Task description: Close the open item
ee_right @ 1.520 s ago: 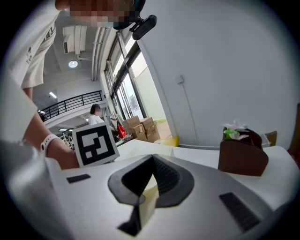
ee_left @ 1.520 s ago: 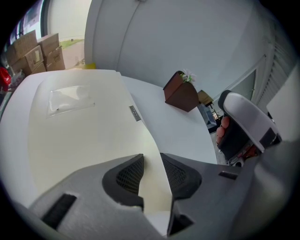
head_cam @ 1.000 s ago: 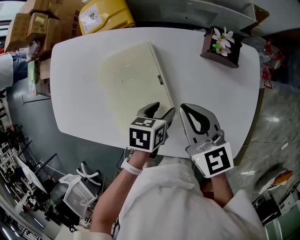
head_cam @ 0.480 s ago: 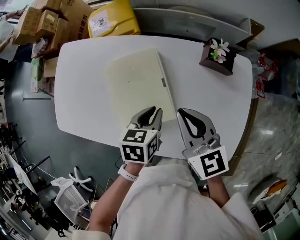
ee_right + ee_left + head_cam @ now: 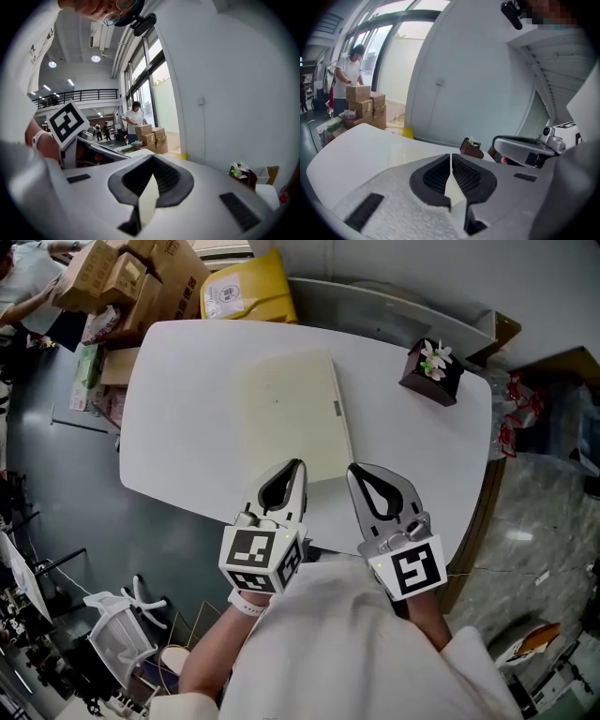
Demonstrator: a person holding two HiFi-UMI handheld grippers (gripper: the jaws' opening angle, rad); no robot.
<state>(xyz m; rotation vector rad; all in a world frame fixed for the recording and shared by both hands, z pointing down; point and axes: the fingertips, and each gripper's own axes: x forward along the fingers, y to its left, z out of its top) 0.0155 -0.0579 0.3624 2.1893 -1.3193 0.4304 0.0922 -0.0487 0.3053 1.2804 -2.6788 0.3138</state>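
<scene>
The left gripper (image 5: 294, 468), jaws closing together on nothing, sits nearest the cream case (image 5: 286, 413), which lies flat just ahead, long axis running away from us, looking already shut to us; the right gripper (image 5: 354, 471), likewise pinched empty, waits beside.

1. Table (image 5: 187, 409): plain white.
2. Flat item (image 5: 291, 418): pale cream, unpatterned.
3. My left gripper (image 5: 298, 463) and my right gripper (image 5: 353, 468): grey shells, black pads, and cubes carrying black-on-white square markers.
4. Flower box (image 5: 431, 381): dark brown, with white-pink blooms.
5. Bag (image 5: 248, 292): yellow, white label.
6. Cartons (image 5: 122, 277): brown.
</scene>
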